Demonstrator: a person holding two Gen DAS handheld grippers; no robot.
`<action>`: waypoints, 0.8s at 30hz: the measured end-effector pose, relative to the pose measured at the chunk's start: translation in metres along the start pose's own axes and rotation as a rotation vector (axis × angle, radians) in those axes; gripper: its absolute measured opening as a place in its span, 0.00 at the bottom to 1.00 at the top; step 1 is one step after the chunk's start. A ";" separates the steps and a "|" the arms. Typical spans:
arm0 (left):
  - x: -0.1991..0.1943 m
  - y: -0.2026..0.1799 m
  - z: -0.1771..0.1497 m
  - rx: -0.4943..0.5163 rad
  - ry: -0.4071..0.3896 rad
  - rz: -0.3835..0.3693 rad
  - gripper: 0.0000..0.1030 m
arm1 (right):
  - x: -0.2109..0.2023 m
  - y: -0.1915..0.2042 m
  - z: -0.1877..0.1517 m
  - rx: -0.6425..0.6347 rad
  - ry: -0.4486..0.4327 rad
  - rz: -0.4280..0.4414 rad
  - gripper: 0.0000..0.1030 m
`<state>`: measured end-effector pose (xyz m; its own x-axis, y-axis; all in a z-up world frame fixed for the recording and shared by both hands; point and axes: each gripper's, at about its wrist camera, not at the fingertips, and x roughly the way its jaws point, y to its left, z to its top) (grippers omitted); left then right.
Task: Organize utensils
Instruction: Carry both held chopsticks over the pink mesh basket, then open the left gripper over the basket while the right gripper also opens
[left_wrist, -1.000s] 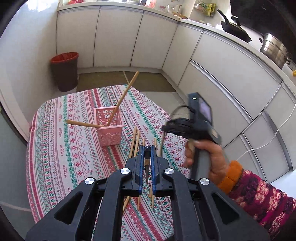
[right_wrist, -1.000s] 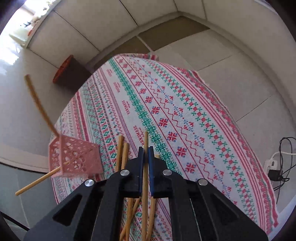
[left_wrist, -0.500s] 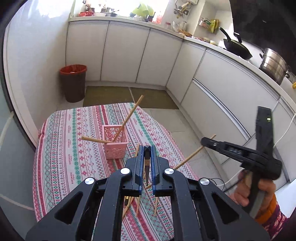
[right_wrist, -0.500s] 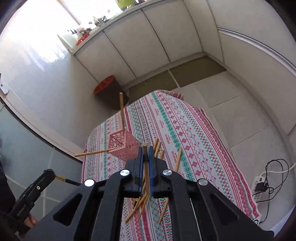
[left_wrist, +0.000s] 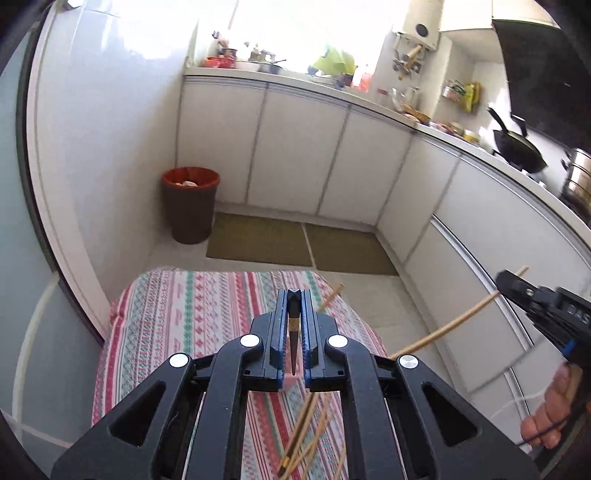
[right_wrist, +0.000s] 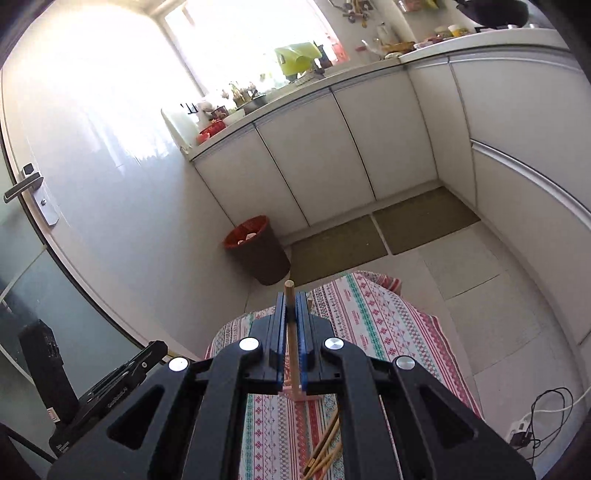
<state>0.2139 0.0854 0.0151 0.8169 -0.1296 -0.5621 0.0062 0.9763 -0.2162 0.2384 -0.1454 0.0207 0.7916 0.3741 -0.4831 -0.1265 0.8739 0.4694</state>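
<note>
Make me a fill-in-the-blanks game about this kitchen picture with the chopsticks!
1. The right hand-held gripper is shut on a light wooden ____.
2. The chopstick in the left hand-held gripper has a ____ coloured tip.
3. The bin by the cabinets has a ____ liner.
4. The tablecloth is covered in ____.

Missing words: chopstick; dark; red; stripes

The left gripper's (left_wrist: 294, 295) body is hiding the pink basket (left_wrist: 290, 380) almost wholly; loose chopsticks (left_wrist: 303, 439) are blurring and running off the bottom edge.
</note>
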 end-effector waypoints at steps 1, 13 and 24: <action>0.007 0.002 0.002 -0.007 0.002 0.006 0.06 | 0.005 0.002 0.002 -0.002 0.000 0.001 0.05; 0.075 0.033 -0.018 -0.090 0.125 0.031 0.24 | 0.069 0.020 -0.002 -0.079 0.024 -0.016 0.05; 0.038 0.060 -0.006 -0.203 0.028 0.030 0.45 | 0.108 0.042 -0.017 -0.165 0.048 -0.055 0.05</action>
<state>0.2419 0.1383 -0.0243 0.7983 -0.1090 -0.5923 -0.1365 0.9251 -0.3543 0.3083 -0.0630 -0.0249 0.7711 0.3355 -0.5412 -0.1837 0.9310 0.3154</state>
